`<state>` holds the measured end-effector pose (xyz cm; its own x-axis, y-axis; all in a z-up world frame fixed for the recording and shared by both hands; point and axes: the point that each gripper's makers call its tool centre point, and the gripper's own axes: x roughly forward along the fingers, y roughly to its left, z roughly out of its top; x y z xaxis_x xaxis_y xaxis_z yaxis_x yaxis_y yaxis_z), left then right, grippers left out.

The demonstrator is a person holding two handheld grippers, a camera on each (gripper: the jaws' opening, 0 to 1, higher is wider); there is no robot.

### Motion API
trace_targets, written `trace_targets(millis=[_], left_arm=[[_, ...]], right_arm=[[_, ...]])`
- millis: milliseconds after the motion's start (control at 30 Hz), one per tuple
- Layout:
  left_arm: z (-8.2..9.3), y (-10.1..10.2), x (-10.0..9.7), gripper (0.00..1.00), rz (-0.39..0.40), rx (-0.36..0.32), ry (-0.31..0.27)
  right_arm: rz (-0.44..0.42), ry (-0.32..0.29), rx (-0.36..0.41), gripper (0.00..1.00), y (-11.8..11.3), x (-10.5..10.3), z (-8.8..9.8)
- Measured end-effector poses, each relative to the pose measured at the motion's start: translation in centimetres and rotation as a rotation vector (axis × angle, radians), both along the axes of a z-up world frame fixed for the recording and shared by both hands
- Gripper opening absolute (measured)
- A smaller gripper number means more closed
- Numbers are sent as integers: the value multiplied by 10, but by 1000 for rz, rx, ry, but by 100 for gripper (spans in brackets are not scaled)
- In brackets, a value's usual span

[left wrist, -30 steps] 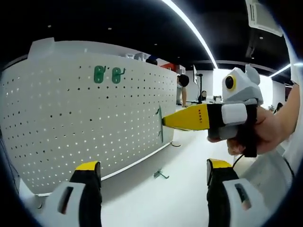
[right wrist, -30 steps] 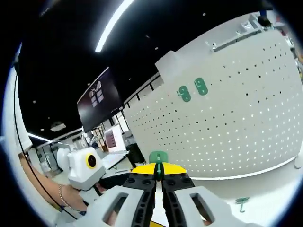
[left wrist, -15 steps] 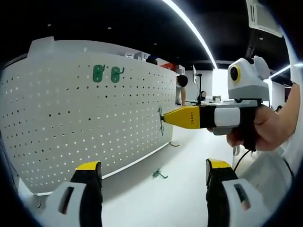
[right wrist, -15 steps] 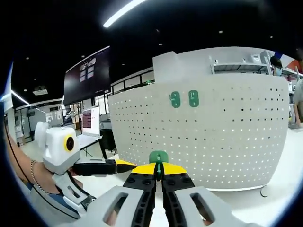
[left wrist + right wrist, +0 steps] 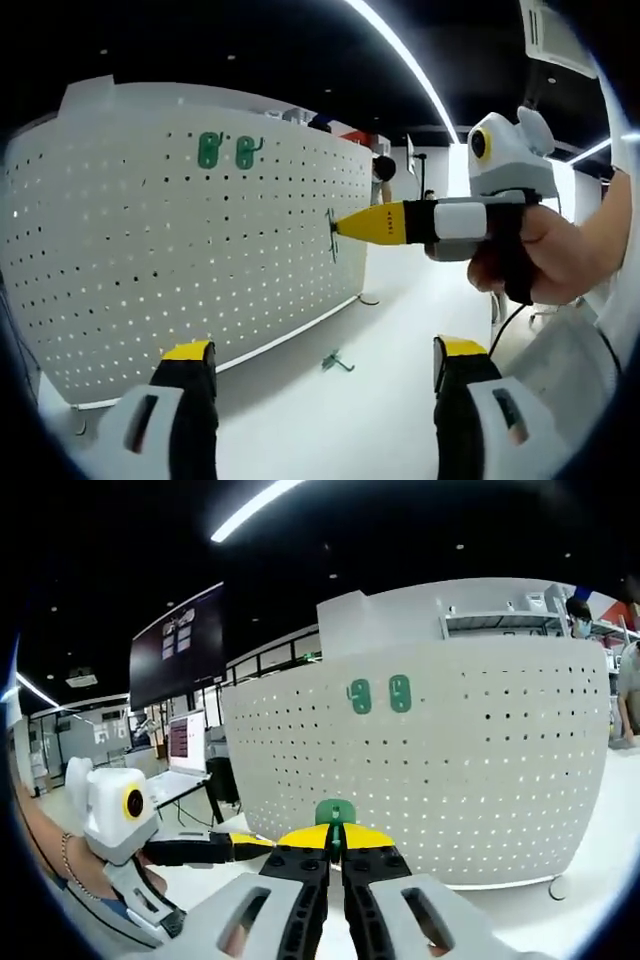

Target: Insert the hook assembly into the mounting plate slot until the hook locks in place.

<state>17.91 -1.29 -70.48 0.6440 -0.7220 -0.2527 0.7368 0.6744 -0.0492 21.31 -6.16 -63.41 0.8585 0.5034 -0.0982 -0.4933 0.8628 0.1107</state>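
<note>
The white pegboard (image 5: 180,260) stands upright on the table, with two green hooks (image 5: 226,151) mounted side by side near its top. My right gripper (image 5: 340,226) comes in from the right, shut on a small green hook (image 5: 331,234) held close to the board's right part. From the right gripper view, the held green hook (image 5: 335,812) sticks up from the shut yellow-tipped jaws of my right gripper (image 5: 335,842), facing the pegboard (image 5: 450,770) and the mounted hooks (image 5: 379,695). My left gripper (image 5: 320,400) is open and holds nothing; the left gripper (image 5: 250,842) is at the left.
A spare green hook (image 5: 338,361) lies on the white table (image 5: 380,420) in front of the board. A foot of the board's stand (image 5: 556,887) sits at the right. A dark screen (image 5: 175,645) and desks are behind; people stand far off.
My right gripper has lifted the held hook higher and a little nearer the pegboard face. The right gripper view levelled out and then turned slightly. My left gripper stayed open.
</note>
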Motion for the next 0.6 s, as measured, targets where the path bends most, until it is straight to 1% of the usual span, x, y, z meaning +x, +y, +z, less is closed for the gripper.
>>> trace_targets(millis=[333, 433, 600], left_arm=[[-12, 8, -7, 90, 0, 10, 23], [-14, 10, -9, 89, 1, 7, 27], [-17, 16, -10, 89, 14, 4, 35]], right_arm=[[-23, -35, 3, 1, -5, 17, 15], [-30, -39, 2, 1, -7, 23, 18], [-45, -62, -4, 1, -11, 32, 26]])
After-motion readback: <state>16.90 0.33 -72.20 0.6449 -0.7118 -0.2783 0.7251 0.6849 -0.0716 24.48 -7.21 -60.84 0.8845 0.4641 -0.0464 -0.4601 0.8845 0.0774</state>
